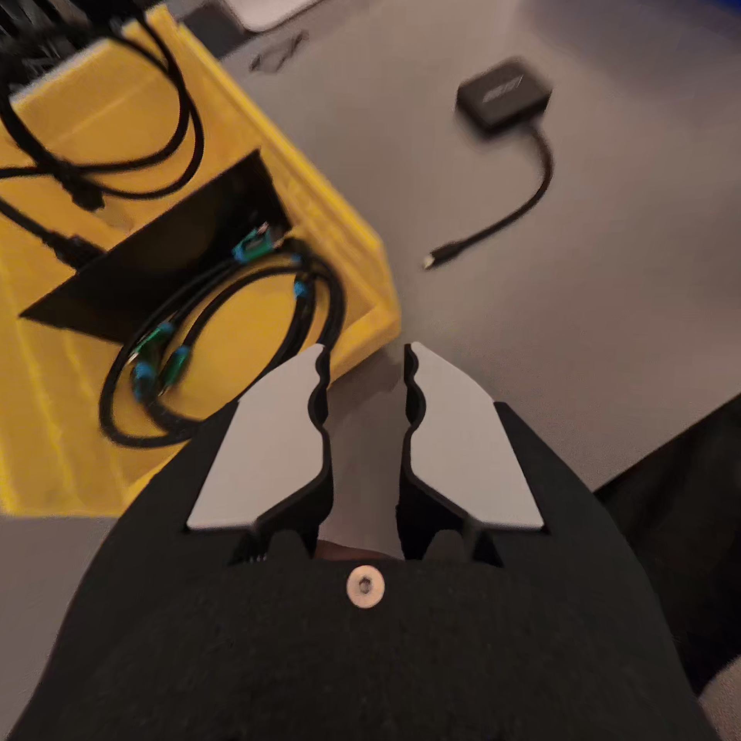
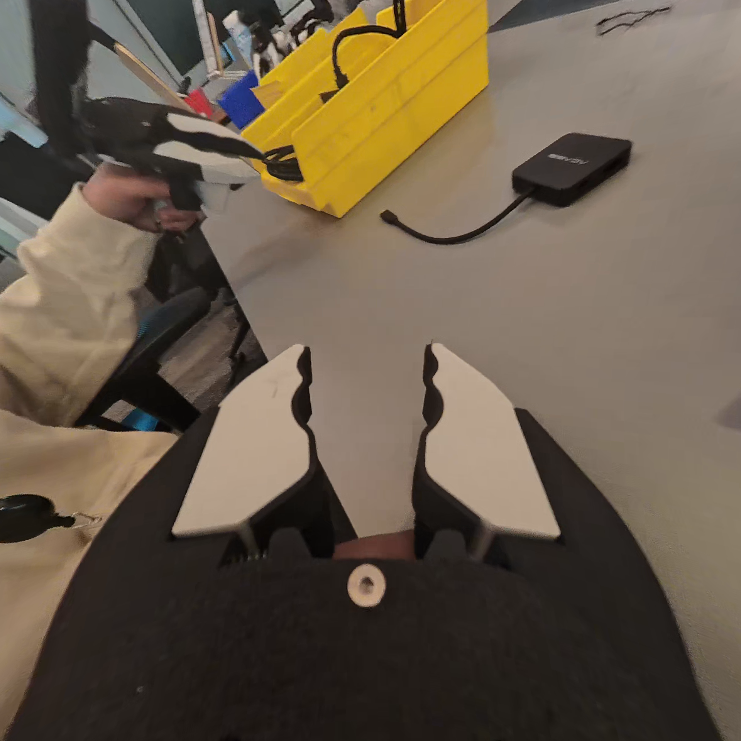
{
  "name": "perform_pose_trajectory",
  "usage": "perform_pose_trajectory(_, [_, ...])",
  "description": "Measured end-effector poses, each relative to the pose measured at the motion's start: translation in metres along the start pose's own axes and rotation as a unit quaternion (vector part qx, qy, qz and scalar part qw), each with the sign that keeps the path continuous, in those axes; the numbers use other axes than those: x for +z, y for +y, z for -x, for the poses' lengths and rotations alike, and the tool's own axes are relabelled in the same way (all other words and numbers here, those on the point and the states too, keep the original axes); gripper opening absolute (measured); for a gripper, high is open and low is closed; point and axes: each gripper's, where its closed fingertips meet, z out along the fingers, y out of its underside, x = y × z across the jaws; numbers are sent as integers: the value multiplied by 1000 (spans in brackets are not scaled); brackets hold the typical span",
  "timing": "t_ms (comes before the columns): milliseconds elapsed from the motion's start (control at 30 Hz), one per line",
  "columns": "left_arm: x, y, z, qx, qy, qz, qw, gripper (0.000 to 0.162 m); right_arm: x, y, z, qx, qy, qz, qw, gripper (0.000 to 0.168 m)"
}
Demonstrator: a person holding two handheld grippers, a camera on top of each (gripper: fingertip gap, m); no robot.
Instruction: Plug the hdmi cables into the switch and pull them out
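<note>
Both grippers, left (image 1: 367,353) and right (image 2: 367,353), gape empty; coiled cables (image 1: 224,353) lie in the bin (image 1: 341,248), switch (image 2: 571,168) apart on the table, so lifting one cable may drag the tangle.

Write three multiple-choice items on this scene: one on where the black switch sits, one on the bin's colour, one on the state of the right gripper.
1. Where is the switch?
A. inside the bin
B. on the grey table, apart from the bin
C. held between the fingers

2. What colour is the bin that holds the coiled cables?
A. yellow
B. red
C. white

3. What is the state of the right gripper?
A. shut on a cable
B. shut on the switch
C. open and empty

Answers:
1 B, the switch lies flat on the tabletop to the bin's side.
2 A, its walls are bright yellow in both views.
3 C, bare table shows through the gap between its fingers.
</note>
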Motion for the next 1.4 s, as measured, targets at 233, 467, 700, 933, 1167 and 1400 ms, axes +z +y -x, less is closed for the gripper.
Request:
perform_pose_trajectory(233, [8,14,50,98,80,98,987,35,14,1,-3,-7,-7,11,1000,53])
perform_pose_trajectory(467, [24,18,49,112,185,186,958,31,16,10,-2,21,-18,20,999,51])
perform_pose_trajectory(700, [25,16,49,108,219,213,946,6,2,12,-7,29,-1,8,1000,50])
perform_pose_trajectory(933, [-14,-33,74,99,196,115,969,6,-1,10,-7,36,-2,0,999,48])
perform_pose_trajectory(1167, [-76,-114,110,89,113,-45,989,6,5,6,-1,29,-17,6,999,48])
perform_pose_trajectory(1400, [-140,-162,39,123,69,-178,974,6,8,4,4,16,-26,10,999,48])
